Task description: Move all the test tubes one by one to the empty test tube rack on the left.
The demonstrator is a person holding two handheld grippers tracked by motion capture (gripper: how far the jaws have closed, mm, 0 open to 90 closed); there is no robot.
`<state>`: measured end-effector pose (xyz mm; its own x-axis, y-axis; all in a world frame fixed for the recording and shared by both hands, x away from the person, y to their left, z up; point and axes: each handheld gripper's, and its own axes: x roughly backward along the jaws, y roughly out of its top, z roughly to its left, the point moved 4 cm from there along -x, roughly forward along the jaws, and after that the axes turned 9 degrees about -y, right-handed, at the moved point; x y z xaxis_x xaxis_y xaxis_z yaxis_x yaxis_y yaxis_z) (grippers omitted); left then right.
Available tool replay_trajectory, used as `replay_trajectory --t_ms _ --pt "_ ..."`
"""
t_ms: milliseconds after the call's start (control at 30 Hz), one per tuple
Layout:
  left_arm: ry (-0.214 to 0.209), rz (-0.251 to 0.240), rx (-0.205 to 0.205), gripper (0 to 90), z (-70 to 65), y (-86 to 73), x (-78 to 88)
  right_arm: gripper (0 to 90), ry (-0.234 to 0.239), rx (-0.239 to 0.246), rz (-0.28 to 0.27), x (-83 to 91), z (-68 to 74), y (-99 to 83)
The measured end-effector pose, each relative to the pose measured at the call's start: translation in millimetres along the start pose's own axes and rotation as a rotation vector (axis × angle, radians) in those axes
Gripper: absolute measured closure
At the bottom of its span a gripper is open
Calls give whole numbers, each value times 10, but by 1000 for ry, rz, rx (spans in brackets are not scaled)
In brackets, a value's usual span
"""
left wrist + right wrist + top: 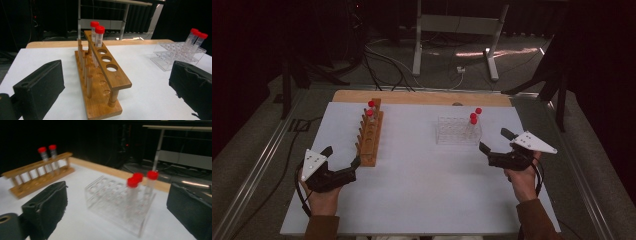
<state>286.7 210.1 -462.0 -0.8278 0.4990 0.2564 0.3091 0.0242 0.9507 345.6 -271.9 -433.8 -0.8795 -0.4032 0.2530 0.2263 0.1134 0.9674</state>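
Red-capped clear tubes are standing at twelve o'clock in the wooden rack; I'm holding my left gripper spread, and crowding risks knocking both.

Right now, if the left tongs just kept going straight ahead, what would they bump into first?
Most likely the wooden rack: its near end sits between the open left tongs, close ahead, though depth is hard to judge.

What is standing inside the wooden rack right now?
The wooden rack holds two red-capped tubes in the holes at its far end; the three nearer holes visible in the top bar are empty. The tubes' lower ends are partly hidden behind the top bar, so their contents cannot be told.
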Motion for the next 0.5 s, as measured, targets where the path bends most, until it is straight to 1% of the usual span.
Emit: replay_trajectory --t_ms 100,200,267,300,367,433,500 --pt "8 3 3 6 10 -13 1 53 -25 -20 -5 -112 -71 69" --pt "14 0 4 6 27 -19 17 62 -37 -49 3 -243 -119 108" --pt "20 -7 11 6 44 -20 38 80 -56 -51 3 -336 -155 123" --pt "23 -11 14 6 54 -21 50 82 -67 -60 8 -380 -173 128" --pt "32 -9 20 6 74 -28 65 130 -88 -72 6 -454 -221 138" --pt "47 1 15 7 92 -44 65 153 -108 -74 -2 -513 -262 148" --pt "52 5 19 7 109 -57 69 172 -132 -77 1 -572 -300 145"
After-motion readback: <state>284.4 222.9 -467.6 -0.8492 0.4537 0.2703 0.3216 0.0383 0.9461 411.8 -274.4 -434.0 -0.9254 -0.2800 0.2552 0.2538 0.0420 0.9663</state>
